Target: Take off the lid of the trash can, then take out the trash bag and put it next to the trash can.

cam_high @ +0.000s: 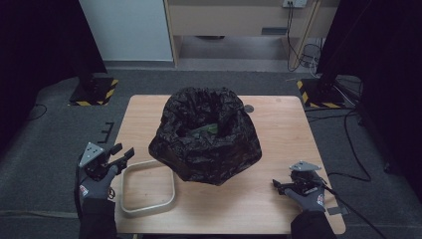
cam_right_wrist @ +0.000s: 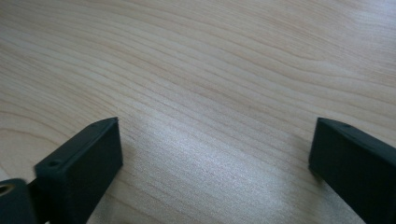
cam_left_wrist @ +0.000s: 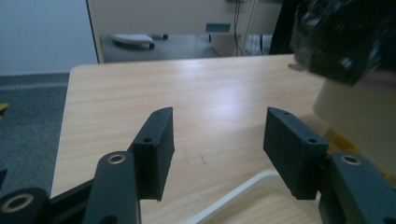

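My left gripper (cam_high: 122,153) hovers just beside the frame (cam_high: 147,188); the bagged bin (cam_high: 206,134) stands ahead, between it and my right gripper (cam_high: 276,184).

A glossy black bin bag (cam_high: 205,137) lines a cream bin (cam_left_wrist: 359,112), with something green (cam_high: 205,129) showing inside the bag's mouth. Just left of the bag lies a cream rectangular ring (cam_high: 148,188) on the pale, wood-grained table (cam_high: 278,144). Behind the bag, beyond the table's far corners, two black stand bases (cam_high: 93,90) carry yellow-and-black hazard stripes.
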The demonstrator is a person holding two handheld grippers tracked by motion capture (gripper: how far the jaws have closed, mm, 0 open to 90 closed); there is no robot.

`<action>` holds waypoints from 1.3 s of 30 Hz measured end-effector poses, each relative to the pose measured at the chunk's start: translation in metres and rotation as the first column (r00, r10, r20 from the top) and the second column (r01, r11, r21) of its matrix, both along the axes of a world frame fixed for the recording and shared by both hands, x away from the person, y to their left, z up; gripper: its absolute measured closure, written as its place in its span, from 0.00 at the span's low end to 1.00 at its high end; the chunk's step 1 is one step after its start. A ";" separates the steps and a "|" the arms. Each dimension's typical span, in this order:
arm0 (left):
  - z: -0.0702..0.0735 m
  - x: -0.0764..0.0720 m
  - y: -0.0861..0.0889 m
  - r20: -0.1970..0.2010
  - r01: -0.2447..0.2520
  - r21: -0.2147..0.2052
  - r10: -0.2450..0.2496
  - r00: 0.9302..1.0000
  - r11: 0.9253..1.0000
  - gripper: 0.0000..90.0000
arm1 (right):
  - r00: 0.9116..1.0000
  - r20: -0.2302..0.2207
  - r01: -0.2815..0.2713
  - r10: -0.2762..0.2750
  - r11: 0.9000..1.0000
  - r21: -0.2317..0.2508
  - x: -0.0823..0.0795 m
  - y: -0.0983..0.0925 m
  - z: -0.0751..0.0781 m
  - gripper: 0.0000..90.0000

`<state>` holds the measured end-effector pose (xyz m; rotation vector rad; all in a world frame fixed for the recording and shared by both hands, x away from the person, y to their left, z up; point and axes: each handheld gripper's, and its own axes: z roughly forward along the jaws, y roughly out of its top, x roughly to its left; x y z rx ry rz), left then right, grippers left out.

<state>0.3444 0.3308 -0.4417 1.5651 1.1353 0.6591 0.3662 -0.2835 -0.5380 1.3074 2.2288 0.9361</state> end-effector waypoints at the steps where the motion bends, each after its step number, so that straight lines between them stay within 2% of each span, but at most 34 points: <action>1: 0.003 -0.001 -0.001 0.008 0.001 -0.003 -0.001 1.000 1.000 0.47 | 1.000 0.007 -0.005 0.005 1.000 0.006 -0.001 0.000 0.001 0.10; 5: 0.015 -0.004 -0.009 0.039 0.012 -0.014 -0.012 0.999 1.000 0.46 | 1.000 0.022 -0.016 0.016 1.000 0.019 -0.002 0.000 0.001 0.20; 8: 0.025 -0.007 -0.014 0.064 0.023 -0.020 -0.022 0.998 1.000 0.45 | 1.000 0.030 0.000 -0.001 0.999 0.036 -0.004 -0.001 0.002 0.29; 13: 0.038 -0.012 -0.023 0.092 0.035 -0.021 -0.033 0.995 0.999 0.43 | 0.999 0.030 0.013 -0.014 0.999 0.051 -0.004 -0.001 0.007 0.35; 15: 0.041 -0.014 -0.025 0.099 0.036 -0.014 -0.034 0.995 0.999 0.43 | 0.999 0.035 0.022 -0.025 0.997 0.078 -0.005 0.000 0.011 0.35; 22: 0.048 -0.016 -0.030 0.114 0.033 -0.027 -0.030 0.993 0.999 0.43 | 0.993 0.112 0.030 -0.045 0.991 0.128 -0.007 0.000 0.031 0.33; 31: 0.059 -0.013 -0.032 0.146 0.042 -0.029 -0.037 0.989 0.999 0.43 | 0.982 0.177 0.041 -0.069 0.987 0.158 -0.012 0.002 0.049 0.32; 33: 0.060 -0.012 -0.034 0.148 0.043 -0.032 -0.038 0.988 0.999 0.43 | 0.978 0.196 0.040 -0.072 0.986 0.160 -0.012 0.002 0.053 0.32; 39: 0.068 -0.012 -0.036 0.171 0.051 -0.034 -0.045 0.984 0.998 0.42 | 0.965 0.249 0.030 -0.085 0.976 0.215 -0.015 0.004 0.070 0.31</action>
